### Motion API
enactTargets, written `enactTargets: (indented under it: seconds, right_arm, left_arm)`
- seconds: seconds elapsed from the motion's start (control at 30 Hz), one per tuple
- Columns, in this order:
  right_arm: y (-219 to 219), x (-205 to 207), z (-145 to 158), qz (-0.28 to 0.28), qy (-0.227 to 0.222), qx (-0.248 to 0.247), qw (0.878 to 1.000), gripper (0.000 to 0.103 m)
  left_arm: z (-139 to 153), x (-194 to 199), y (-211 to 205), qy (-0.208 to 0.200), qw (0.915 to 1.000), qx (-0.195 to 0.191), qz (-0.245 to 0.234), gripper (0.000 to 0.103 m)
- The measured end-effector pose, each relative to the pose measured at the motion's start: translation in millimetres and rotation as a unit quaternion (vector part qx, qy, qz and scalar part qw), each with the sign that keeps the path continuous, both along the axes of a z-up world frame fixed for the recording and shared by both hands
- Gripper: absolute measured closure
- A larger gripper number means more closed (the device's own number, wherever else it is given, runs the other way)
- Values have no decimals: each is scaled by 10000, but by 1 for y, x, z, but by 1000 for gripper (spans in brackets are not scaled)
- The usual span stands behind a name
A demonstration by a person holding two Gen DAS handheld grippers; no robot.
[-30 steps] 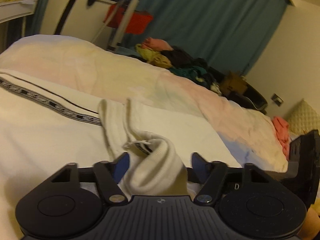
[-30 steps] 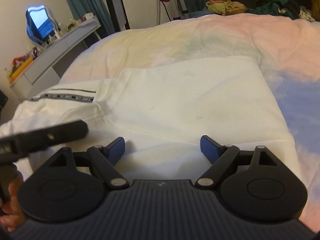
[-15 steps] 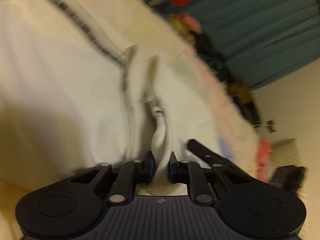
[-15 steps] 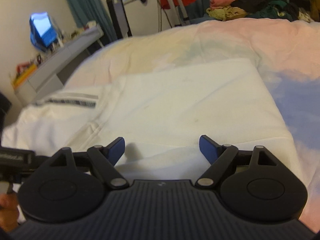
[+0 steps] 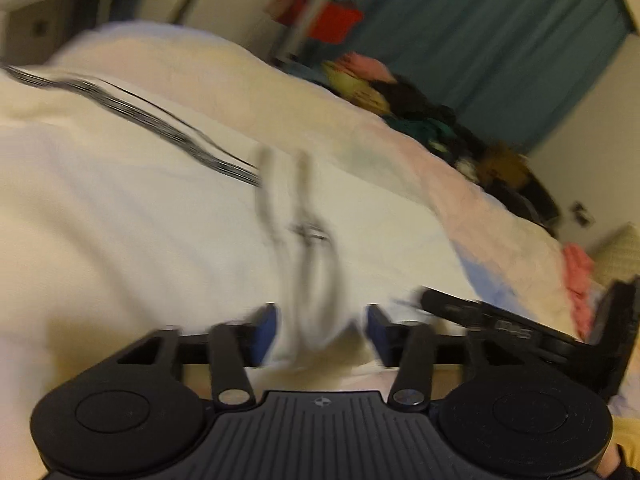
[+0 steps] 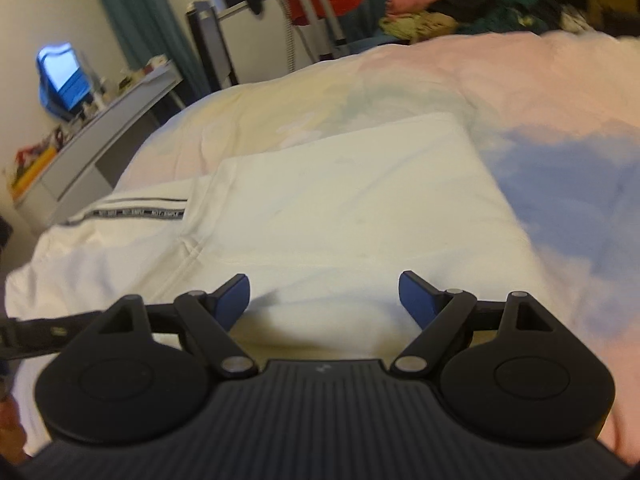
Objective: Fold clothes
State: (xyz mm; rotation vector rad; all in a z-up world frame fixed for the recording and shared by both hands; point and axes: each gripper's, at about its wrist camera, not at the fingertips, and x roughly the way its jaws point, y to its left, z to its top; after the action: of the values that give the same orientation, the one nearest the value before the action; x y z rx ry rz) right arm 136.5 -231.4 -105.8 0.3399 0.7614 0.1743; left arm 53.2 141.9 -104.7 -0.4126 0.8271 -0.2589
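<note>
On the bed (image 6: 540,92) lies the white garment (image 6: 340,208), its collar between the parted left tongs (image 5: 316,330) while the right tongs (image 6: 324,294) hover released, so a fresh collar grip seems needed before folding.

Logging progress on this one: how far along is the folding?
Done: the white garment with a black striped band lies partly folded on the pastel duvet. In hand: nothing; the left gripper is open around the collar, the right gripper open. Left: final folds, then the clothes pile.

Left claw (image 5: 320,330) and right claw (image 6: 324,296), both spread wide.
</note>
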Motion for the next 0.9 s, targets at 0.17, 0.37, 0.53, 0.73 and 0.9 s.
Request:
enactTargets:
  seconds: [0.17, 0.37, 0.53, 0.73, 0.9]
  right_arm:
    - [-12, -14, 6, -184, 5, 284, 9994, 20]
    - [-11, -10, 3, -253, 85, 265, 9993, 20]
    - [-9, -5, 0, -244, 88, 154, 9995, 20]
    - [-2, 0, -5, -143, -130, 121, 9997, 19]
    - [22, 8, -21, 304, -425, -386, 9979, 18]
  left_arm:
    - [9, -20, 71, 485, 9919, -348, 1122, 22]
    - [-7, -2, 134, 1138, 9676, -1030, 2007, 22]
    - [-19, 9, 160, 1337, 9519, -805, 2637, 22]
    - [-14, 12, 180, 685, 9411, -667, 3244, 22]
    - [-19, 26, 190, 498, 9234, -446, 3781, 33]
